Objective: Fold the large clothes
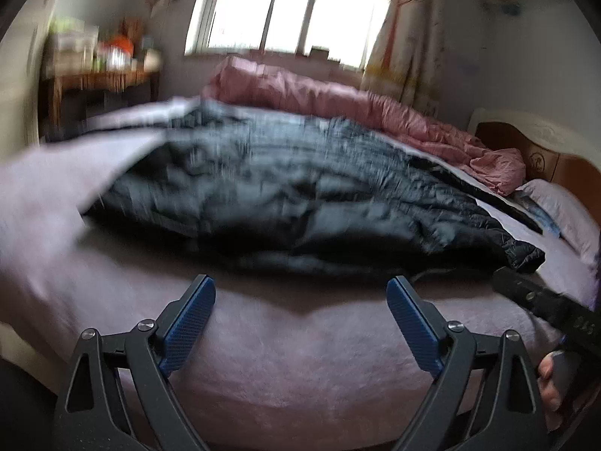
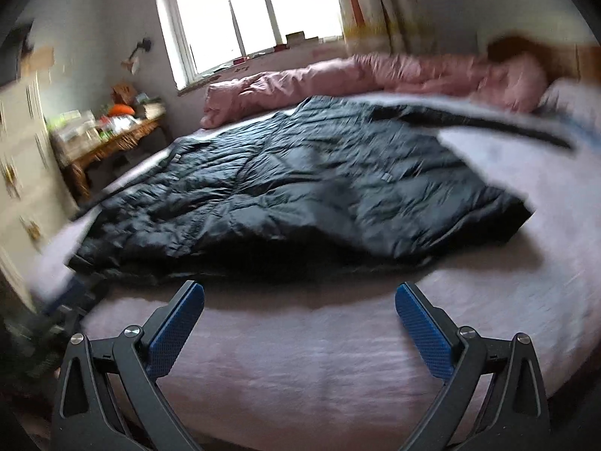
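A large dark quilted down coat [image 1: 285, 195] [image 2: 300, 188] with a pale lining lies spread across the bed, and its near hem faces me. My left gripper [image 1: 300, 293] hovers over the bedsheet just short of that hem, open, nothing between its blue pads [image 1: 189, 323]. My right gripper [image 2: 300, 297] is likewise open and empty, a little before the coat's near edge. In the left wrist view, part of the right gripper's black body [image 1: 544, 300] and a hand [image 1: 552, 387] show at the right edge. Both views are motion-blurred.
The bed has a pinkish-lilac sheet [image 1: 285, 357] [image 2: 300, 368]. A pink duvet [image 1: 330, 101] [image 2: 338, 75] is bunched along the far side under the window. A cluttered wooden table [image 1: 101, 71] [image 2: 105, 131] stands at the left and a wooden headboard [image 1: 544, 154] at the right.
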`<control>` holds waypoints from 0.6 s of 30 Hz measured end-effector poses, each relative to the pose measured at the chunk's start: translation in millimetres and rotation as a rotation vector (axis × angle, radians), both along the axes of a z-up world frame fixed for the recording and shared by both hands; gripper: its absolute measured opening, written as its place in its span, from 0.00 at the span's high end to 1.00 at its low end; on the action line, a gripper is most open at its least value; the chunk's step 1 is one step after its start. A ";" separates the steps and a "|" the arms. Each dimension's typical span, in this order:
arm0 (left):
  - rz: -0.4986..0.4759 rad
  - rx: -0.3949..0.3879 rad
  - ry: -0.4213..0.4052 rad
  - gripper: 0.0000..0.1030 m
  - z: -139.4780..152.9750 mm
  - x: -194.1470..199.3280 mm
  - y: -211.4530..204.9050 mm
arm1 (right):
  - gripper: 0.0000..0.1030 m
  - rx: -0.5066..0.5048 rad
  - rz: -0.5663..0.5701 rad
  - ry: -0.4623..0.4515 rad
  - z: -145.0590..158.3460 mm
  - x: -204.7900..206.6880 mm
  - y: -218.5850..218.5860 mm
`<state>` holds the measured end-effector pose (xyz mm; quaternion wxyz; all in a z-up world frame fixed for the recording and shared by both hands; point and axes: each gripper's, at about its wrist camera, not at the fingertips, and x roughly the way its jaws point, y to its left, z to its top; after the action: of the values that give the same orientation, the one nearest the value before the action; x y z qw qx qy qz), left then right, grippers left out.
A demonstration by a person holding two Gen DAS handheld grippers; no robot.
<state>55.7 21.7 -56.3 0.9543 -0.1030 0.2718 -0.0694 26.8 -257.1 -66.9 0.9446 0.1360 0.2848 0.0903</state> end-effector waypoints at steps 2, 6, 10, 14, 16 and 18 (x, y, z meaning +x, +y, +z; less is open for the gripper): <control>0.005 -0.017 0.005 0.12 -4.1 1.9 0.4 | 0.00 0.061 0.004 -0.005 -5.7 3.7 -7.3; -0.006 0.003 0.039 0.12 -2.2 11.3 -2.8 | 0.00 0.076 0.007 0.015 -4.0 18.1 -9.3; -0.013 -0.085 0.072 0.15 3.4 35.3 12.1 | 0.05 0.082 -0.006 0.060 3.2 32.6 -11.6; 0.046 -0.202 0.084 0.73 5.9 52.7 38.7 | 0.24 0.036 -0.056 0.062 4.1 42.5 -16.5; 0.029 -0.272 0.113 0.80 4.3 59.9 49.9 | 0.33 0.041 -0.083 0.053 5.3 43.5 -20.7; 0.020 -0.274 0.120 0.90 8.7 64.0 54.0 | 0.53 -0.011 -0.122 0.049 9.8 48.9 -22.9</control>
<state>119.7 75.7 -47.6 0.9140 -0.2390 0.3153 -0.0902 75.7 -280.0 -57.1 0.9417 0.1504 0.2996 0.0277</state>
